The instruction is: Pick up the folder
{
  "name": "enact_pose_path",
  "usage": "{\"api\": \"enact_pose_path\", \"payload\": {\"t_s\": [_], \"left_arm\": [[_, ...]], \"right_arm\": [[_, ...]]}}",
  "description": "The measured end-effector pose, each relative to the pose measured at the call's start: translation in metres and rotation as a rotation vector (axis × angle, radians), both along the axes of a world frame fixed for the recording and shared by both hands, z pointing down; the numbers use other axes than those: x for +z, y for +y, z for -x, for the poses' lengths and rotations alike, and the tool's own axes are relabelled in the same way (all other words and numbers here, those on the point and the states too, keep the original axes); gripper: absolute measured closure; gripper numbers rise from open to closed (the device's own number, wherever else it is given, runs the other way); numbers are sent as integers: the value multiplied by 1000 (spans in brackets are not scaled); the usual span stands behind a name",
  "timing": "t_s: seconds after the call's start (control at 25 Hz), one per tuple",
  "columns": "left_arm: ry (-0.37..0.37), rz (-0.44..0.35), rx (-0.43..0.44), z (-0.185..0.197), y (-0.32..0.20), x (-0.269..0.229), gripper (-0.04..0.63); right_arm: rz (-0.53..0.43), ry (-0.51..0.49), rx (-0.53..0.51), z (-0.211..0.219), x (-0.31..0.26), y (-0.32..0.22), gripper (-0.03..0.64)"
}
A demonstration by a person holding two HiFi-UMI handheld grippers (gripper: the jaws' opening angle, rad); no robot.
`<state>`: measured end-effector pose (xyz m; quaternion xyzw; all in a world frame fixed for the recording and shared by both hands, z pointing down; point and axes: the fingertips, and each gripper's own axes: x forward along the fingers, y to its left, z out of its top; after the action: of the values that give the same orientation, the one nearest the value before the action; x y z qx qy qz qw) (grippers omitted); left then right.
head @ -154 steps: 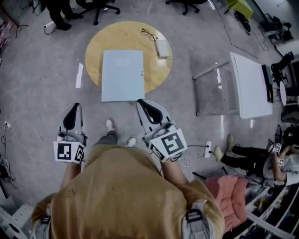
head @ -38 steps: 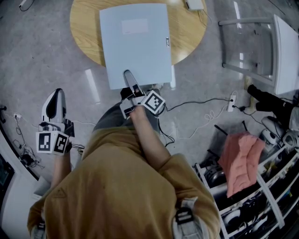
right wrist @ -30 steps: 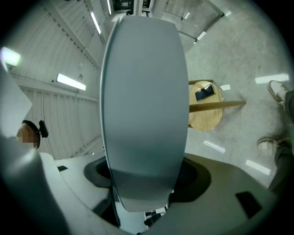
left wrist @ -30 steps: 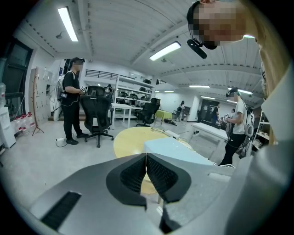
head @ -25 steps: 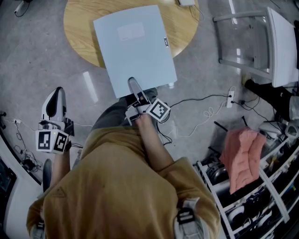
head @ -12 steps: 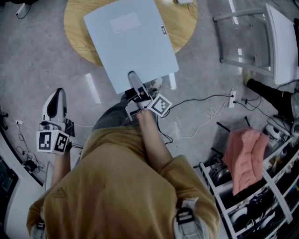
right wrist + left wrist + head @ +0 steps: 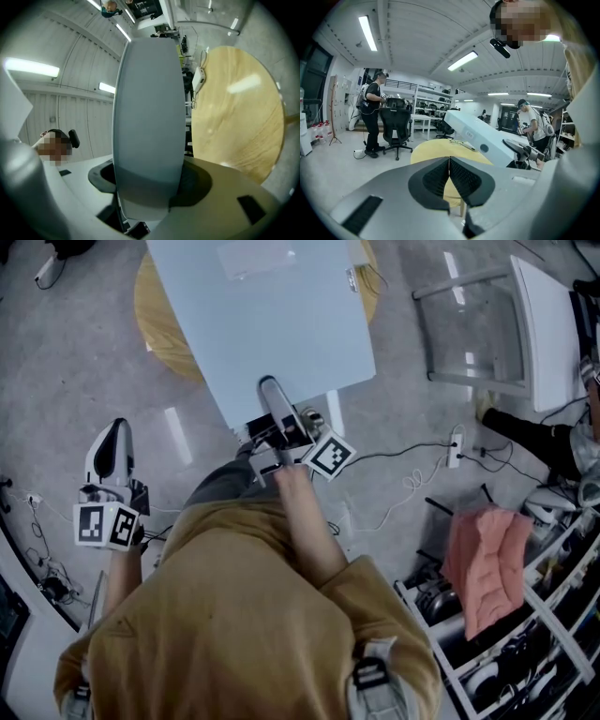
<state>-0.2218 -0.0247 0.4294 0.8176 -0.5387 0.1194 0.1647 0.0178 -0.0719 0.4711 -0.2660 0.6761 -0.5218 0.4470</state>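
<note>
The folder (image 7: 267,324) is a wide, pale blue-grey binder, held up off the round wooden table (image 7: 155,324) and tilted. My right gripper (image 7: 274,399) is shut on the middle of its near edge. In the right gripper view the folder's spine (image 7: 150,117) fills the gap between the jaws of the right gripper (image 7: 147,187), with the table (image 7: 239,112) beyond. My left gripper (image 7: 111,451) hangs low at the left, away from the folder. Its pads meet with nothing between them at the left gripper (image 7: 449,161). That view also shows the raised folder (image 7: 483,138).
A white desk on a metal frame (image 7: 534,324) stands at the right. Cables and a power strip (image 7: 455,448) lie on the floor. A pink cloth (image 7: 487,568) rests on shelving at the lower right. A person (image 7: 370,117) and an office chair (image 7: 396,131) are beyond the table.
The right gripper has risen with the folder, which has come up off the table and looms larger. The left gripper has barely moved.
</note>
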Motion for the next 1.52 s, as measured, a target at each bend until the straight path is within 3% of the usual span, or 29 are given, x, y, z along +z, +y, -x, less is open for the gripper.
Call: {"api": "enact_pose_path", "payload": {"t_s": [0.32, 0.6, 0.84, 1.2, 1.52], "left_arm": [[42, -92, -19, -12, -3, -29, 591], [34, -197, -31, -23, -5, -70, 591], [41, -263, -60, -18, -10, -96, 591], [33, -352, -99, -38, -7, -144, 591], [13, -361, -126, -58, -7, -156, 591]], "right_arm": [[-124, 55, 61, -25, -84, -13, 348], [-236, 111, 141, -69, -160, -12, 350], [-288, 82, 204, -106, -204, -2, 350], [-333, 192, 254, -168, -250, 30, 350], [-351, 212, 279, -213, -271, 32, 350]]}}
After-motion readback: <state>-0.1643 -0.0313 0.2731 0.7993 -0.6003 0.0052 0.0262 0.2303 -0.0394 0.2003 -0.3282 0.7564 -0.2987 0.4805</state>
